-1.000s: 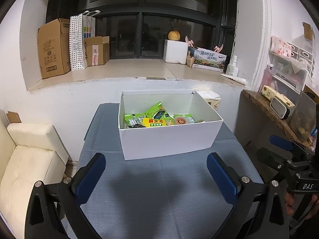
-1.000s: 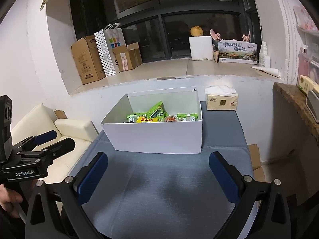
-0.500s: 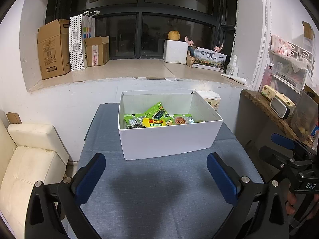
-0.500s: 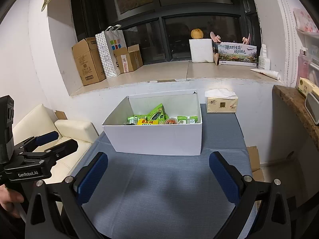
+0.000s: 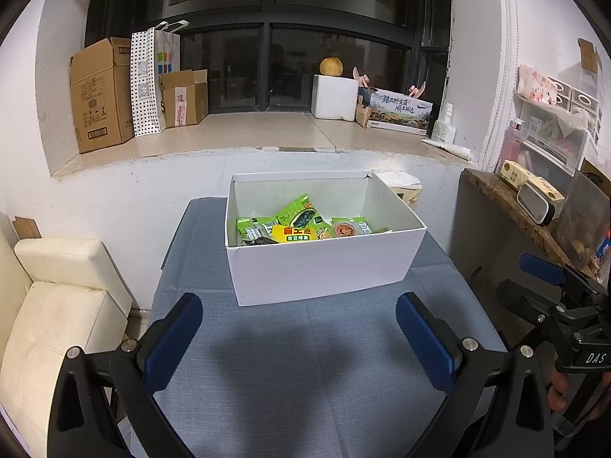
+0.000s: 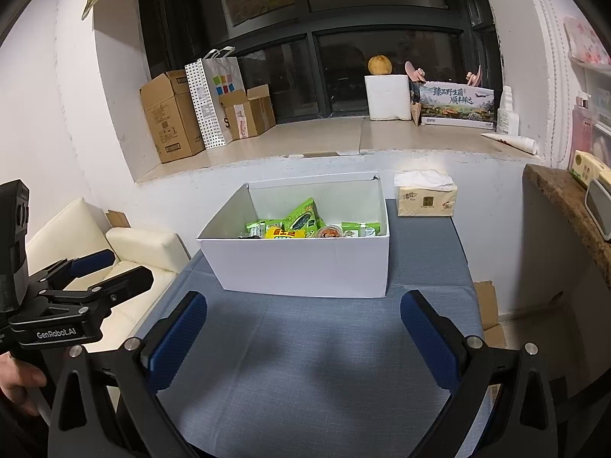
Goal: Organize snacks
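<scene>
A big white box (image 5: 324, 267) sits open near the back edge of the blue surface (image 5: 298, 374). Green, yellow and red snack packs (image 5: 298, 227) lie piled inside it.

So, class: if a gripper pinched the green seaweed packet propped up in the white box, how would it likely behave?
The green seaweed packet looks like thin glossy film, so probably light, floppy and a bit slippery. It leans on other snacks in the white box, so lifting it may shift its neighbours, such as the yellow packet.
</scene>
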Demonstrator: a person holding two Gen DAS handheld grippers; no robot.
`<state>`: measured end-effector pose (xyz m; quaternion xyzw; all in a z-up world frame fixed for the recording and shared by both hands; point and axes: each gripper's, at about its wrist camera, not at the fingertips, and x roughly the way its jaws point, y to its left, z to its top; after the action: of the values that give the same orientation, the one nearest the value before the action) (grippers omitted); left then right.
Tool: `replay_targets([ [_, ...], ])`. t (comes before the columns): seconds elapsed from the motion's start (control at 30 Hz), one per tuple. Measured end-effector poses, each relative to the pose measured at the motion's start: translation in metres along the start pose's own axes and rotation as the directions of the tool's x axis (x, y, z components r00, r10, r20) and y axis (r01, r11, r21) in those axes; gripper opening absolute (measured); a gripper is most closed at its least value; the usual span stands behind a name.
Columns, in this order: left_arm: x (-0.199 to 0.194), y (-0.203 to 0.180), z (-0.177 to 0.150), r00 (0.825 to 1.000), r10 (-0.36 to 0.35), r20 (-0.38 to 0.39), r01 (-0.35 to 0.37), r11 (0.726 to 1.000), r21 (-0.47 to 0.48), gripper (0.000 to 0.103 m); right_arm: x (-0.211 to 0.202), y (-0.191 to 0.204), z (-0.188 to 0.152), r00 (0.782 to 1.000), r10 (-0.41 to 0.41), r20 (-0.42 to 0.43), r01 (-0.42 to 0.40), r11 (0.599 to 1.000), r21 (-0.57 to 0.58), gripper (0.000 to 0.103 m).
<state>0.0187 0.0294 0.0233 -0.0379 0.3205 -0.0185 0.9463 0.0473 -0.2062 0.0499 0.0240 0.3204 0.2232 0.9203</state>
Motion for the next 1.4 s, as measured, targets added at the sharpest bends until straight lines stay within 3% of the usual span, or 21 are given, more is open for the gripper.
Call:
replay_targets([
  [1.4, -0.0016, -0.0011, 0.0001, 1.000, -0.003, 0.000, 0.003, 1.000, 0.013, 0.103, -0.0006, 0.0001, -0.0003, 1.000, 0.004, -0.001, -0.004, 1.000, 0.003, 0.103],
])
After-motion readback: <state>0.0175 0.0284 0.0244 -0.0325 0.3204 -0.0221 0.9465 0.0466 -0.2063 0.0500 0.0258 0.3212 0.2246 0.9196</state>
